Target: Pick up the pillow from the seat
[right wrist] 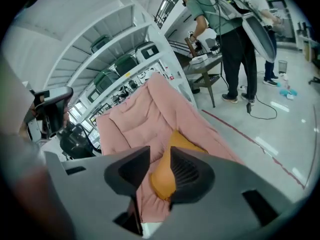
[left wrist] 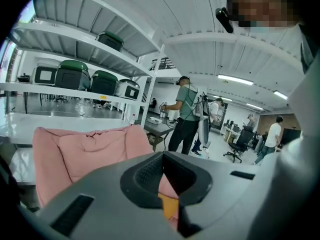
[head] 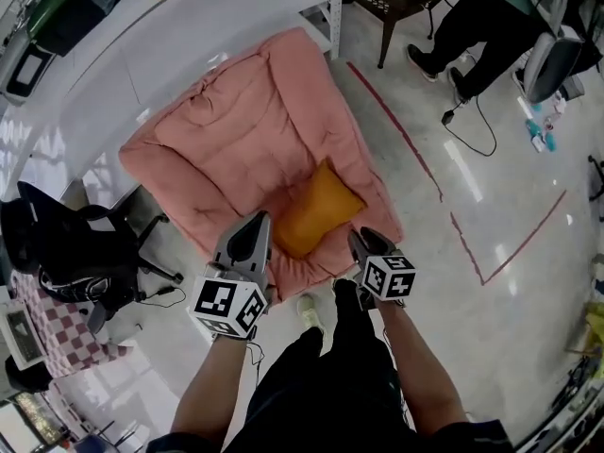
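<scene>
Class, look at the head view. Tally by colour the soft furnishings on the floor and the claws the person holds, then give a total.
Pink seat: 1
Orange pillow: 1
Grey claws, the left claw and the right claw: 2
Total: 4

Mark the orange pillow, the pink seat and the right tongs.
orange pillow [head: 316, 210]: head view, centre of its top face.
pink seat [head: 241, 125]: head view, bare quilted backrest.
right tongs [right wrist: 158, 153]: right gripper view, gap midway between the two tips, pillow beyond.
</scene>
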The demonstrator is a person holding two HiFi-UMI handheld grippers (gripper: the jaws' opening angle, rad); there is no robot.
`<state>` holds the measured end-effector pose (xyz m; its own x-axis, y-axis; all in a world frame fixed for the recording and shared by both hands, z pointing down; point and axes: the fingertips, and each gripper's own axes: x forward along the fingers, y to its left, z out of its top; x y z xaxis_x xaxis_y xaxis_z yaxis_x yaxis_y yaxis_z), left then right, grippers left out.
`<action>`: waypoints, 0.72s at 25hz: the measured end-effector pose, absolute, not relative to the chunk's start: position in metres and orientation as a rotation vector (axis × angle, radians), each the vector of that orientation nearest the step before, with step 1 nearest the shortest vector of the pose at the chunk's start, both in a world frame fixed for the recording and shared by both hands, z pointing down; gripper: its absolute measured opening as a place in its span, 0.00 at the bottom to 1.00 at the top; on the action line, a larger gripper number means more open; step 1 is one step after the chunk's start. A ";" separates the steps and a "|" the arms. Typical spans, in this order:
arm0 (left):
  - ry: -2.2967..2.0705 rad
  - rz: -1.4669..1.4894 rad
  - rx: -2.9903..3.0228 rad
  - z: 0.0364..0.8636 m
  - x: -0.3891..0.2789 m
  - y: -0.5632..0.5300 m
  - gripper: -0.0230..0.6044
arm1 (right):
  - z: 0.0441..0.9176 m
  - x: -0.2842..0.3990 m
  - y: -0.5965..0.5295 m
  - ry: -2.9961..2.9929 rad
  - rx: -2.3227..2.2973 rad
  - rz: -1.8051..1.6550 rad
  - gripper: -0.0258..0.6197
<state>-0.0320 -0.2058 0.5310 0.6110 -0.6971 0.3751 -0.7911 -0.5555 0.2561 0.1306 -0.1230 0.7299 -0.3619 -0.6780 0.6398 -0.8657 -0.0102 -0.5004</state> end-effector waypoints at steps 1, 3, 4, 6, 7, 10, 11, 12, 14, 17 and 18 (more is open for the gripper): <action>-1.181 0.337 2.439 0.537 -0.028 -0.207 0.04 | 0.742 0.131 -0.124 -2.029 1.625 1.325 0.21; -1.163 0.366 2.441 0.548 -0.020 -0.210 0.04 | 0.764 0.134 -0.128 -1.994 1.614 1.352 0.22; -1.155 0.380 2.442 0.553 -0.016 -0.212 0.05 | 0.773 0.135 -0.130 -1.979 1.612 1.366 0.22; -1.141 0.401 2.438 0.564 -0.009 -0.216 0.05 | 0.790 0.139 -0.135 -1.953 1.615 1.405 0.22; -1.136 0.409 2.435 0.569 -0.006 -0.218 0.05 | 0.799 0.141 -0.138 -1.940 1.618 1.426 0.22; -1.124 0.434 2.423 0.585 0.002 -0.224 0.04 | 0.827 0.147 -0.145 -1.894 1.633 1.488 0.23; -1.120 0.442 2.420 0.589 0.003 -0.225 0.05 | 0.835 0.149 -0.147 -1.876 1.640 1.512 0.23; -1.116 0.450 2.416 0.593 0.004 -0.227 0.04 | 0.844 0.151 -0.148 -1.856 1.648 1.538 0.24; -1.114 0.463 2.406 0.600 0.006 -0.231 0.04 | 0.861 0.155 -0.151 -1.817 1.667 1.592 0.26; -1.114 0.481 2.390 0.612 0.009 -0.236 0.04 | 0.882 0.161 -0.156 -1.769 1.694 1.657 0.29; -1.112 0.487 2.384 0.616 0.010 -0.236 0.04 | 0.889 0.162 -0.157 -1.757 1.700 1.675 0.29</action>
<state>0.0099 -0.2362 0.6162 0.6104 -0.6195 0.4937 -0.7830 -0.5663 0.2576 0.1624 -0.1573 0.8887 -0.3310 -0.5747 0.7484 -0.7750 -0.2869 -0.5631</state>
